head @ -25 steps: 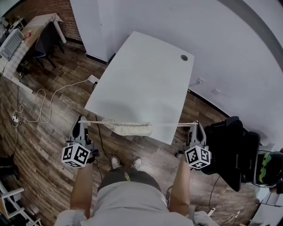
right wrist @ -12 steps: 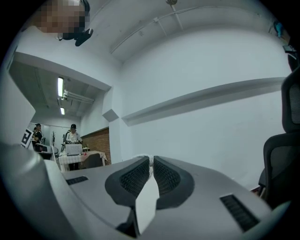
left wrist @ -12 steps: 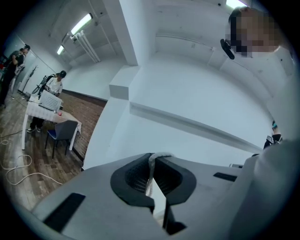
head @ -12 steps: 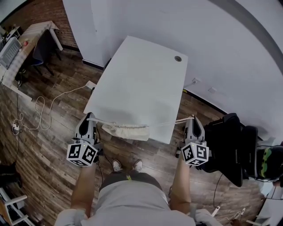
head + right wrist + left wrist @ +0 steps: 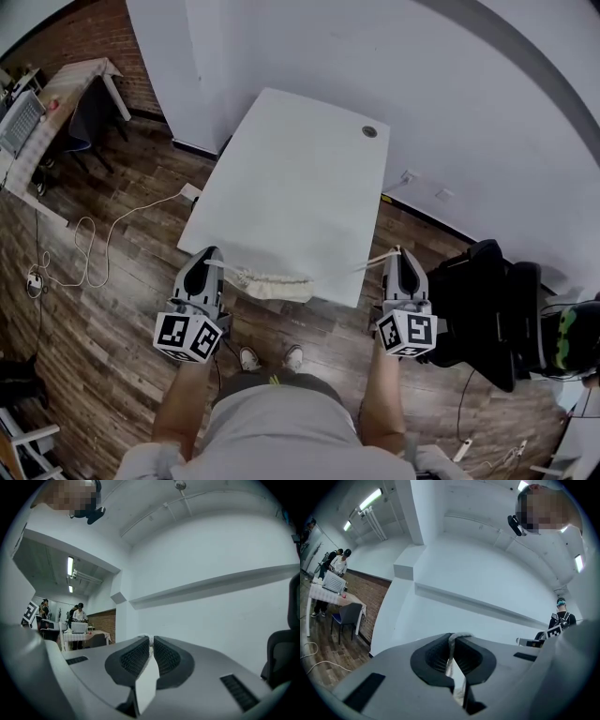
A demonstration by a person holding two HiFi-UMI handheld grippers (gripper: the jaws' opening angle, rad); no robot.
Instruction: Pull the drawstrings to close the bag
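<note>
While both grippers hang level in front of the near edge of the white table (image 5: 300, 178), the cream bag (image 5: 274, 282) sits between them at that edge, its mouth gathered into a long ruffled strip. I cannot tell whether it rests on the tabletop or is lifted just clear of it.

The left gripper (image 5: 208, 258) has its jaws pressed together on the left drawstring (image 5: 230, 268), which the left gripper view shows pinched between the ribbed pads. The right gripper (image 5: 397, 255) is likewise clamped on the right drawstring (image 5: 372, 262), a thin line running from its tips to the bag.

A black chair (image 5: 483, 300) stands just beside the right gripper, crowding that side. To the left the wooden floor (image 5: 122, 309) lies open, save for a white cable (image 5: 98, 225) looping well away from the left gripper. The person's shoes (image 5: 247, 357) are below the bag, near the table edge.

The tabletop is bare apart from a round grommet (image 5: 369, 132) at its far corner. A white wall (image 5: 450, 103) runs behind the table, and a second desk (image 5: 61, 89) stands by a brick wall (image 5: 89, 33) at far left.
</note>
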